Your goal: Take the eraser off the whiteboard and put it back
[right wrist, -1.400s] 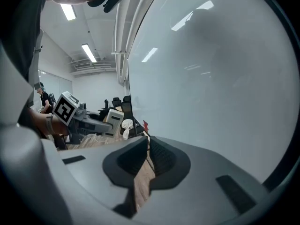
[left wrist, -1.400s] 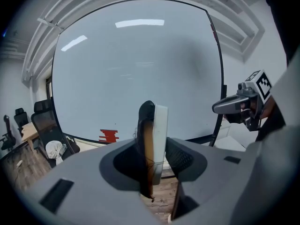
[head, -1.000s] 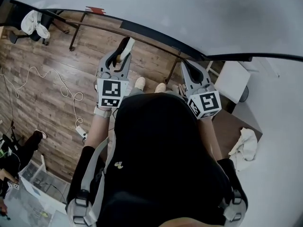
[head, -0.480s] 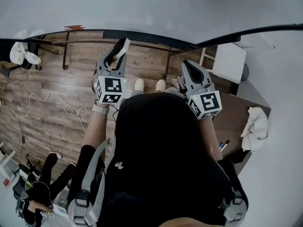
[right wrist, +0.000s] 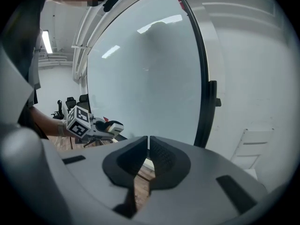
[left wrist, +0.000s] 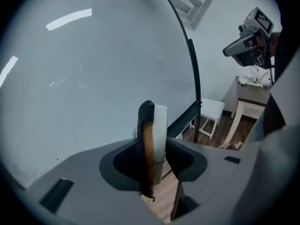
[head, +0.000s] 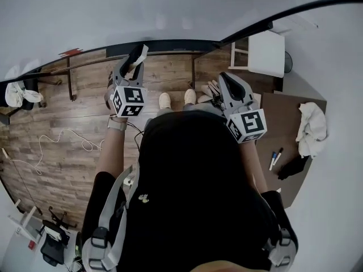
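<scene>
Left gripper view: the left gripper (left wrist: 152,165) is clamped on the eraser (left wrist: 155,135). The eraser stands between the two jaws with its long axis upright in the frame, and its top end sticks out well past the jaw tips. It shows edge-on, with the white shell on the right and the dark felt on the left.

- The whiteboard (left wrist: 93,74) fills the left and centre of the frame behind the eraser. Its dark frame edge (left wrist: 194,83) runs down just right of the eraser's top. The board thus lies ahead of the gripper and off to frame left, the side the felt faces.
- Head view: the eraser sits at upper centre-left, right at the board's dark bottom rail. No view shows whether it touches the board, though it looks just short of it.
- Right gripper view: the right gripper (right wrist: 147,149) has its jaws together with nothing between them. It is aimed at the board's right-hand edge. The left gripper and eraser show at lower left of this frame, against the board.

Judgement: the left hand is nearer and carries the eraser, so putting it back falls to that hand. The move probably turns on bringing the felt side flat to the board, so the gripper would close in toward frame left, not straight ahead. The right hand has no evident part in it.
</scene>
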`<state>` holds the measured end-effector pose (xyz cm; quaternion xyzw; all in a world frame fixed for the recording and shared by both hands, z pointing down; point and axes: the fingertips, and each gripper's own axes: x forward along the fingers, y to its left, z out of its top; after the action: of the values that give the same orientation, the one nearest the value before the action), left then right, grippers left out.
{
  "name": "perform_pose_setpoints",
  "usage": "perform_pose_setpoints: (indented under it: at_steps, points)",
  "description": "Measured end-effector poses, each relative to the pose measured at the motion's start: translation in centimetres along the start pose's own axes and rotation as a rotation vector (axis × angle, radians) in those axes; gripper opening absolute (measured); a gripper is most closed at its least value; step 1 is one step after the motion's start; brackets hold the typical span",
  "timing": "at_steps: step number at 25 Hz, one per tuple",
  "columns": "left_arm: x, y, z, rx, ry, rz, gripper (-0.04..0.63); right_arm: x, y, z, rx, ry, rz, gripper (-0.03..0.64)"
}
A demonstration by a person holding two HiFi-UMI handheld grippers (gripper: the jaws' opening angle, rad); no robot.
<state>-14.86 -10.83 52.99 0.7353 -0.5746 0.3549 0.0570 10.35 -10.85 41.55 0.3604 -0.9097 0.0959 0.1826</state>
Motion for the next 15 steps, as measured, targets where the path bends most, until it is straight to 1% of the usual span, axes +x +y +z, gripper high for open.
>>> perform_pose_setpoints:
  at_steps: [2, 8, 15]
  points:
    - [1.0, -0.3, -0.3, 0.029, 0.011, -0.015, 0.167, -0.5, -0.2, -0.3, 0.007, 0.007, -0.022, 0.025]
    - [3.9, -1.0, -1.0, 0.161, 0.040, -0.043, 0.167, -2.1, -1.4, -1.3, 0.033, 0.026, -0.094, 0.025]
    - [6.3, -1.5, -2.1, 0.265, 0.068, -0.059, 0.169, -3.5, -1.8, -2.0, 0.048, 0.042, -0.149, 0.025]
